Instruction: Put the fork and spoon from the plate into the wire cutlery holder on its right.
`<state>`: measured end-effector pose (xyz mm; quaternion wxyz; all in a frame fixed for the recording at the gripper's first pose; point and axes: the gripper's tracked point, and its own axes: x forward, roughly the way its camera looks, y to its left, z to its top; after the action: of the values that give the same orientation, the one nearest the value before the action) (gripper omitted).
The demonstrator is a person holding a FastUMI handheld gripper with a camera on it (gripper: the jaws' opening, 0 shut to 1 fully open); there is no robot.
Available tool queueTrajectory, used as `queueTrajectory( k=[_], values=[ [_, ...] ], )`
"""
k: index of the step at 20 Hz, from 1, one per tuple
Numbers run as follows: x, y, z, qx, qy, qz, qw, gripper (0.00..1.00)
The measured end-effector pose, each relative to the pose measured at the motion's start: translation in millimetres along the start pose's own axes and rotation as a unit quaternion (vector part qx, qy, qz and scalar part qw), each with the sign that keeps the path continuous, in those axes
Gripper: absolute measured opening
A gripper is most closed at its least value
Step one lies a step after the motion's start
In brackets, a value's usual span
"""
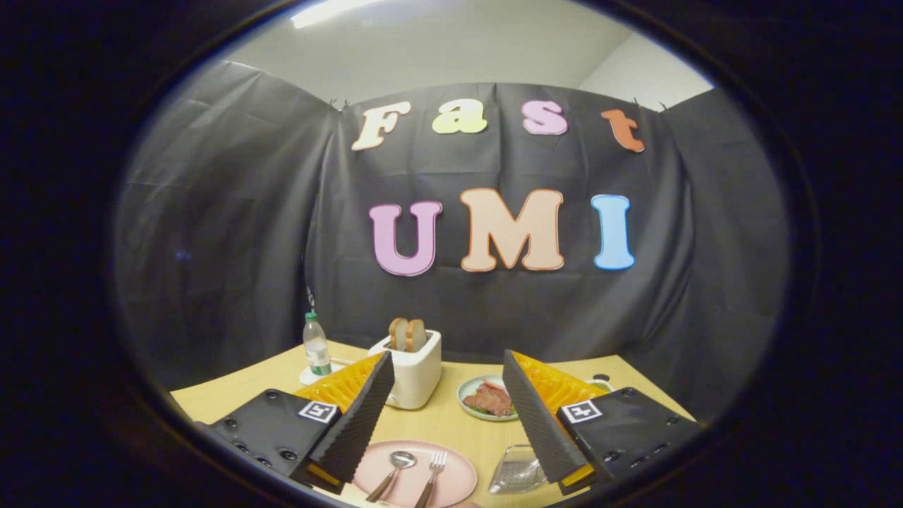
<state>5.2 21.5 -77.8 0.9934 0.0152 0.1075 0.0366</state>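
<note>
A pink plate point(451, 487) lies on the wooden table low between my fingers. On it rest a spoon point(396, 467) on the left and a fork point(433, 471) on the right, both with brown handles pointing toward me. The wire cutlery holder point(515, 471) stands just right of the plate, partly hidden by my right finger point(540, 416). My gripper point(448, 409) is open and held above the table, with nothing between the fingers.
A white toaster point(416, 370) with two bread slices stands beyond the left finger. A small plate of meat point(487, 398) sits behind the pink plate. A water bottle point(317, 346) is at the far left on the table point(437, 423).
</note>
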Motion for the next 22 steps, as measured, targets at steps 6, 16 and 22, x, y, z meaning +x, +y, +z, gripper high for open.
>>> queueTrajectory(
  k=[6, 16, 22],
  values=[
    [7, 11, -47, -0.005, 0.064, 0.018, 0.998, 0.99],
    [11, 26, -134, -0.033, 0.178, 0.046, 0.982, 0.99],
    [10, 29, -184, -0.021, 0.244, 0.051, 0.968, 0.99]
  ],
)
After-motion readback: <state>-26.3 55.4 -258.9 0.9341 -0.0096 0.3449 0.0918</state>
